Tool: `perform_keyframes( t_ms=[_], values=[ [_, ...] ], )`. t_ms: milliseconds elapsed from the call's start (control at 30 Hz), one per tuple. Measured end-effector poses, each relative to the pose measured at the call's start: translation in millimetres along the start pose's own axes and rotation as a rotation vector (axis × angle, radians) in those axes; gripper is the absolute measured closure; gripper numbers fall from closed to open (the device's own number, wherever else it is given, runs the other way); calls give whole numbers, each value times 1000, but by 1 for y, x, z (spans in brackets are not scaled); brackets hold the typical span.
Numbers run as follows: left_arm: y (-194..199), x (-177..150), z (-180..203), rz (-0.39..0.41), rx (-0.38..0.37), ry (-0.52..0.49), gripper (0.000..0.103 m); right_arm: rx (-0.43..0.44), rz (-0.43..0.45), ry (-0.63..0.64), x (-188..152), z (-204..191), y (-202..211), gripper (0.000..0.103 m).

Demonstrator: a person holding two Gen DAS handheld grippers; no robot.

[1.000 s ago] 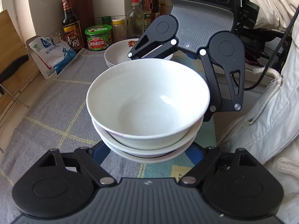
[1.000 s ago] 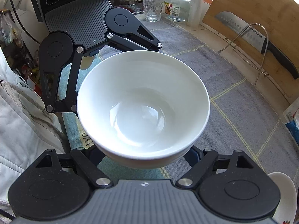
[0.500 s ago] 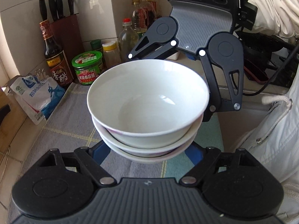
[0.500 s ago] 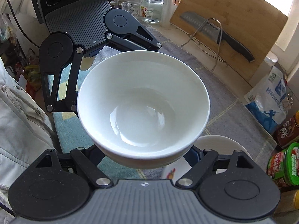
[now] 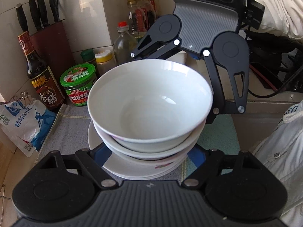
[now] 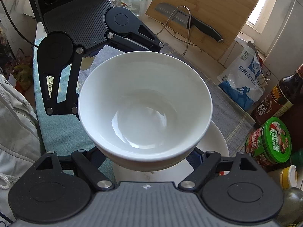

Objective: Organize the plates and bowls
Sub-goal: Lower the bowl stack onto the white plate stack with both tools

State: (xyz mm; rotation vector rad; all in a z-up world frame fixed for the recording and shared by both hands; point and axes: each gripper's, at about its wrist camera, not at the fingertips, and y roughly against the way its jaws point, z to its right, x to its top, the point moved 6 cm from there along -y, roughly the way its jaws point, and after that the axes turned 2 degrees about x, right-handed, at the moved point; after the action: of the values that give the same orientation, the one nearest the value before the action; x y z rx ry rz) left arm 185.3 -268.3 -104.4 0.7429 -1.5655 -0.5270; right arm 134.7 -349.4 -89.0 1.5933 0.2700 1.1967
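A stack of nested white bowls (image 5: 149, 104) is held between my two grippers, which face each other. My left gripper (image 5: 147, 151) is closed around the stack's lower part from one side; my right gripper (image 6: 147, 155) is closed on it from the opposite side. The top bowl (image 6: 144, 111) is empty. The stack hovers just above a pile of white plates (image 5: 136, 167) with a floral print, whose rim also shows in the right wrist view (image 6: 217, 143). The fingertips are hidden under the bowls.
Behind the plates stand a green-lidded jar (image 5: 78, 85), a dark vinegar bottle (image 5: 40, 77), oil bottles (image 5: 125, 43) and a knife block (image 5: 51, 37). A salt bag (image 5: 22, 121) lies left. A cutting board with a knife (image 6: 200, 19) leans on the far wall. Grey cloth (image 5: 70, 121) covers the counter.
Both grippers carried the bowl stack across the counter toward the condiment corner. The plate pile, earlier behind the bowls, now lies directly beneath them.
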Motion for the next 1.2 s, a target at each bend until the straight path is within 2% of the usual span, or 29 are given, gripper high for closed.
perform_keyframes(
  t_ms=[633,1200],
  values=[
    [-45,8,-14,-10,-10,23,18,1,-53,-48,-26,34,-17,14],
    [-48,3,-21,-10,-9,69,18,4,-60,-74,-27,40,-23,14]
  ],
)
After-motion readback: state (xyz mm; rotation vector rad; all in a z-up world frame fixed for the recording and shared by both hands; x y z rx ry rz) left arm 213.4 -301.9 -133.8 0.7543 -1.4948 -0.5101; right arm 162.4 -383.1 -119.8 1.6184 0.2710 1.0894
